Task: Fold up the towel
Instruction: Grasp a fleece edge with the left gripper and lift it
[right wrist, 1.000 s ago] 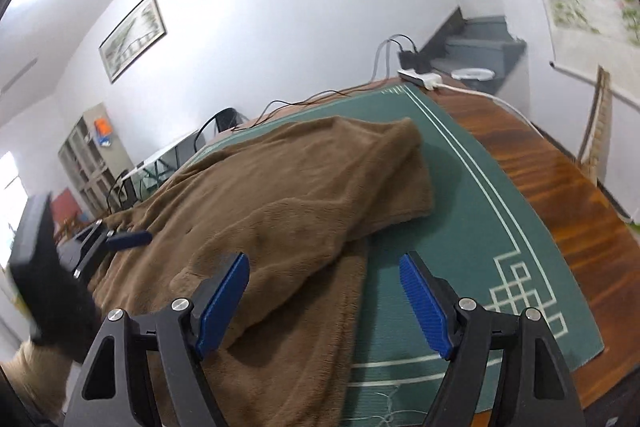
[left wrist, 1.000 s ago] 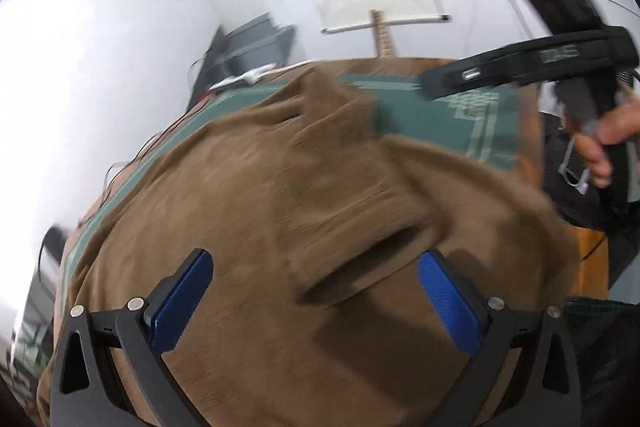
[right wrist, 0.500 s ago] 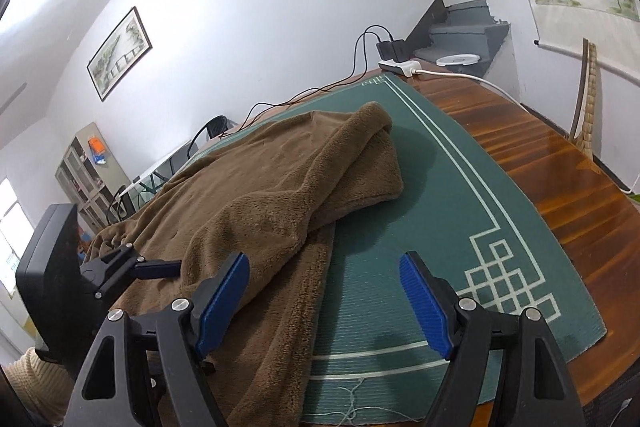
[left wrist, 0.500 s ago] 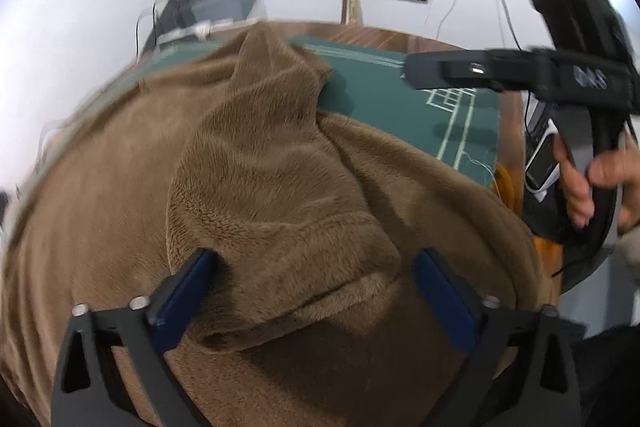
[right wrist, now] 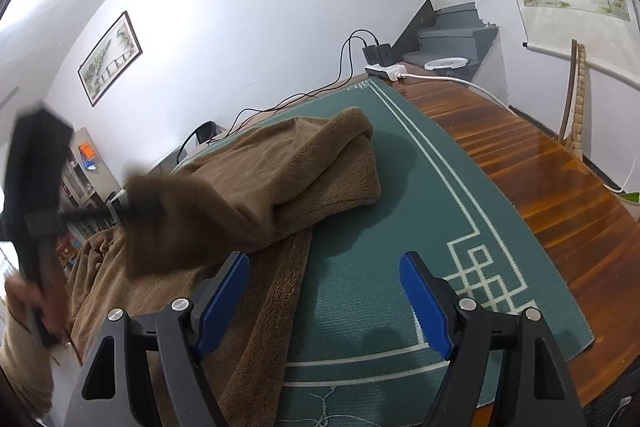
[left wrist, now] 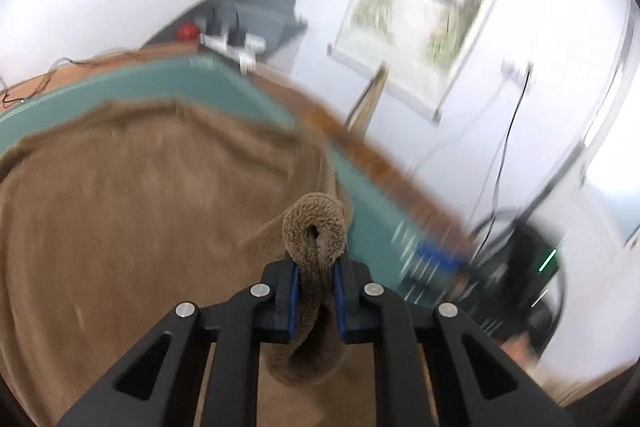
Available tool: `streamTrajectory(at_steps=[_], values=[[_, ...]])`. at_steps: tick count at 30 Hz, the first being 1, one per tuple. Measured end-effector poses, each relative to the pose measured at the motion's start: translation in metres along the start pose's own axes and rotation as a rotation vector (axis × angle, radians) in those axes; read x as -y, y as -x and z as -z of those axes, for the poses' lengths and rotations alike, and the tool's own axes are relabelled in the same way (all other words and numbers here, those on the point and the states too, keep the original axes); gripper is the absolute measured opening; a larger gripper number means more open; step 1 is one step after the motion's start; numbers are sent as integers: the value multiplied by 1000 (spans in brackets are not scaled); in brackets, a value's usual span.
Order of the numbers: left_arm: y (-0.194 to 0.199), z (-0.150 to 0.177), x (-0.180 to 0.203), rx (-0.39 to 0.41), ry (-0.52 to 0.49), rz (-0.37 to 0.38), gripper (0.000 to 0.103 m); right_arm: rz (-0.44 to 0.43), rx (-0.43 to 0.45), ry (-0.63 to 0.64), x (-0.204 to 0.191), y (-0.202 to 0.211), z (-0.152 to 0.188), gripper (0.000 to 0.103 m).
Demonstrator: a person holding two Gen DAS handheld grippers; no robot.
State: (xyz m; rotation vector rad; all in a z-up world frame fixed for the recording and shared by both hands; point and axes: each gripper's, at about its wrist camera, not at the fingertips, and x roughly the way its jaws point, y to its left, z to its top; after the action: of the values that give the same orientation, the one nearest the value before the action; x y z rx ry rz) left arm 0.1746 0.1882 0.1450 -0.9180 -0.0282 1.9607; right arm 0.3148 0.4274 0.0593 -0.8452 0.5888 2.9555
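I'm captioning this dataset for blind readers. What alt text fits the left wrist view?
The left tool is clamped shut on a bunched fold of the brown towel, which curls up past its blue pads. The rest of the towel spreads over a green mat on a wooden table; the background is motion-blurred.

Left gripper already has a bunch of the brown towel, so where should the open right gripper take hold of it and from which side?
Probably the towel edge lying flat along the green mat, just ahead of the right gripper. Come from the mat side, low and level: that hem is single, exposed and straight. The left gripper already pinches a rolled bunch.
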Motion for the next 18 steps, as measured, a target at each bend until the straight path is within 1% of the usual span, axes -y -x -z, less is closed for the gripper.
streamTrajectory(at_steps=[4, 6, 8, 10, 12, 16, 18], values=[[53, -43, -34, 153, 125, 32, 16, 10, 3, 8, -1, -1, -3, 79], [78, -50, -60, 205, 200, 17, 16, 11, 2, 14, -2, -2, -4, 79], [93, -47, -90, 232, 270, -17, 16, 16, 0, 25, -4, -4, -5, 79], [108, -34, -122, 236, 354, -46, 16, 14, -6, 34, -6, -7, -6, 79], [112, -17, -157, 224, 442, -84, 16, 12, -13, 43, -8, -11, -8, 79], [113, 26, -216, 180, 591, -173, 16, 11, -24, 83, -20, -18, -12, 79], [109, 41, -239, 162, 644, -188, 16, 20, -27, 119, -29, -22, -15, 79]])
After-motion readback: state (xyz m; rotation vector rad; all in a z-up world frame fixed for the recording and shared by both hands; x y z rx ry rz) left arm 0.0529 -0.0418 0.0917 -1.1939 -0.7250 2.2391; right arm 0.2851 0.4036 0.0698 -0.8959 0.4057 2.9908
